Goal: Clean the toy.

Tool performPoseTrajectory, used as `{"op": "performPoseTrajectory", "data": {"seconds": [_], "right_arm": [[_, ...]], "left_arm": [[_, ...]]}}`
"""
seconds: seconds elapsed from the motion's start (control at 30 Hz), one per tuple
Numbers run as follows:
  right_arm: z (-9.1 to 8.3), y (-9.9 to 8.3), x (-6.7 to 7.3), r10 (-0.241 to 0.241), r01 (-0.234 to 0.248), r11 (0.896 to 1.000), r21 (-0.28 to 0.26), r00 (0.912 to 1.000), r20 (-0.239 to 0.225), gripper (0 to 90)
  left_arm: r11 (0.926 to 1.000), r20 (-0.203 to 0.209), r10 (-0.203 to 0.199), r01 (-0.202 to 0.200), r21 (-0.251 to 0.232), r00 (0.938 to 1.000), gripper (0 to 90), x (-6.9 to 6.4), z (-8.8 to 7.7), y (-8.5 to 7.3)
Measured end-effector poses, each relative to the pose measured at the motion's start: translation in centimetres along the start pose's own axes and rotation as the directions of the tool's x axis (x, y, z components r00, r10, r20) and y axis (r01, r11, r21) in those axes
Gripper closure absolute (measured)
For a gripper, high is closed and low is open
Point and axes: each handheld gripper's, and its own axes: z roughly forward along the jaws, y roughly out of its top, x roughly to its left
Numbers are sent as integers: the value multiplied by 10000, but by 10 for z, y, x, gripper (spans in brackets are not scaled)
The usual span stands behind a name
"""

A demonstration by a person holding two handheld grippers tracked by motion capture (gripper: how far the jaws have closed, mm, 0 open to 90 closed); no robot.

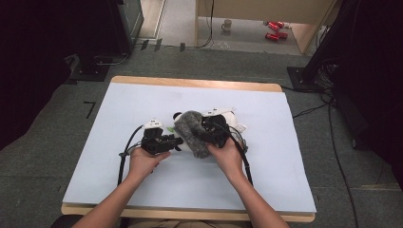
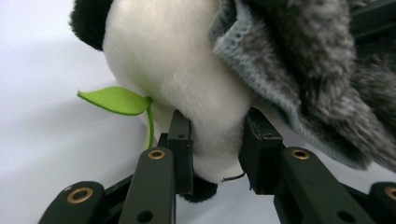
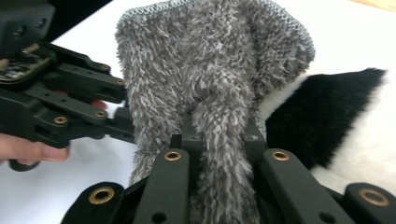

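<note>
A: Plush panda (image 1: pixel 223 118), black and white, lying at table (image 1: pixel 142 95) centre, under both grippers in high view.
B: Confirmed. Grey fuzzy cloth (image 1: pixel 190 133) draped over panda, at about 8 o'clock of its white body.

A: Left gripper (image 1: pixel 173 141)?
B: Held in left hand (image 1: pixel 142 161), at 8 o'clock of table centre, pointing toward 3 o'clock. Jaws clamped on a white fold of panda, seen clearly in left gripper view (image 2: pixel 215 140): pads pressing in from both sides, plush bulging between.

A: Green felt leaf (image 2: pixel 116 100)?
B: Sticking out at 9 o'clock of the pinched fold, stem running down beside the jaw. Touching the panda, resting just over the white sheet.

A: Right gripper (image 1: pixel 209 130)?
B: In right hand (image 1: pixel 228 159), at 5 o'clock of the cloth, pointing toward 10 o'clock. Jaws squeezed on a bunched ridge of grey cloth, right gripper view (image 3: pixel 219 135). Cloth standing up above jaws, knit edge at 12 o'clock.

A: Anything behind the cloth there?
B: Black patch of panda at 3 o'clock, white fur below. Left gripper and fingertip at 9 o'clock, just beside the cloth.

A: Background?
B: Mug (image 1: pixel 227 24) and red items (image 1: pixel 274 29) on floor at 12 o'clock, well apart from table.
</note>
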Motion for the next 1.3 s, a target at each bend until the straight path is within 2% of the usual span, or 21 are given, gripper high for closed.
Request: {"op": "performPoseTrajectory", "data": {"seconds": [0.07, 0.13, 0.23, 0.43, 0.7, 0.8, 0.87, 0.97, 1.07, 1.2, 1.3], "right_arm": [[0, 0, -3, -148, 147, 9999, 62, 9999, 68, 787], [-2, 1, -5, -209, 207, 9997, 109, 9997, 134, 787], [-8, 2, -11, -264, 257, 9996, 148, 9985, 470, 789], [-25, 2, -29, 280, -267, 9994, -205, 9972, 695, 792], [-46, 1, -53, 1025, -954, 9927, -744, 9897, 996, 789], [-54, 0, -62, 1291, -1186, 9887, -921, 9846, 1180, 786], [-59, -2, -68, 1539, -1421, 9846, -1016, 9809, 1191, 786], [-63, -6, -76, 1870, -1742, 9780, -1151, 9759, 1125, 786], [-68, -8, -81, 1997, -1841, 9752, -1231, 9713, 1293, 786], [-76, -14, -93, 2375, -2164, 9666, -1373, 9576, 1628, 787], [-79, -22, -102, 2685, -2494, 9569, -1485, 9550, 1260, 788]], "left_arm": [[9999, -31, 162, -162, 42, 9999, 679, 1, 0, -1], [9999, -22, 119, -119, 59, 9999, 679, 2, 0, -1], [10000, 70, 87, -87, 28, 9999, 679, 4, -1, 0], [9999, 188, 152, -152, -16, 9997, 686, 7, -2, 2], [10000, 285, 95, -96, 1, 9995, 721, 10, -3, 4], [10000, 339, 17, -20, 88, 9994, 734, 11, -2, 4], [9997, 474, -201, 194, 142, 9987, 735, 12, -1, 4], [9999, 433, -66, 61, 123, 9990, 736, 11, 0, 4], [9999, 380, -7, 0, 164, 9993, 738, 11, 1, 5], [9997, 348, 10, -18, 231, 9994, 737, 12, 2, 6], [9998, 261, 105, -110, 191, 9996, 737, 10, 2, 7]]}}
